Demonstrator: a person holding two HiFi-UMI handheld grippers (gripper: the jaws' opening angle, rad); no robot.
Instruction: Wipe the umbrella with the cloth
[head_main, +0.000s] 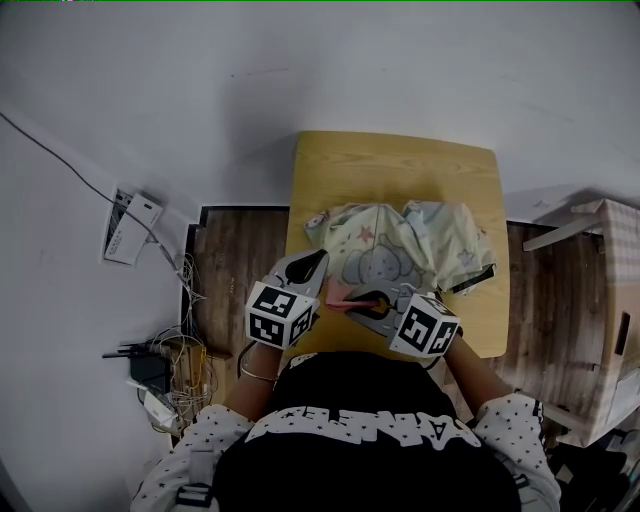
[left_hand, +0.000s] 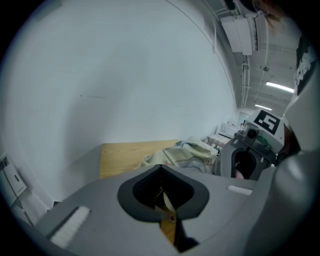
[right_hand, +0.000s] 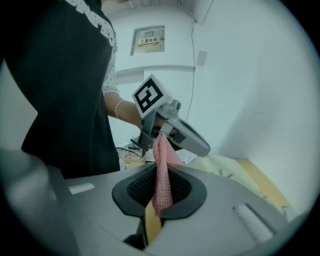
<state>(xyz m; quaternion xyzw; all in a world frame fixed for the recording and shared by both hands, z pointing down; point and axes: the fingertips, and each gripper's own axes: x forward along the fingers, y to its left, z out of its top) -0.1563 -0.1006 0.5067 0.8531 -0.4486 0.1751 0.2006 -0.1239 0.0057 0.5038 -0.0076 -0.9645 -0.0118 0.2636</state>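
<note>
Umbrella (head_main: 400, 240), crumpled and elephant-printed, lies on the wooden table (head_main: 390, 165). Only the right gripper view shows the right claw (right_hand: 159, 200) pinching the pink cloth (right_hand: 162, 175). In the left gripper view, the left claw (left_hand: 167, 200) is pressed together just beside the umbrella's edge.

Table (head_main: 400, 165) against wall. Umbrella (head_main: 400, 240) on table, past middle, toward far side. Left gripper (head_main: 320, 258) at umbrella's near left edge. Right gripper (head_main: 352, 300) just right of it, near table's front edge. Cloth (head_main: 340, 294) in right gripper's jaws, between both grippers. Box (head_main: 600, 300) right of table. Cables (head_main: 170, 350) on floor, left.
</note>
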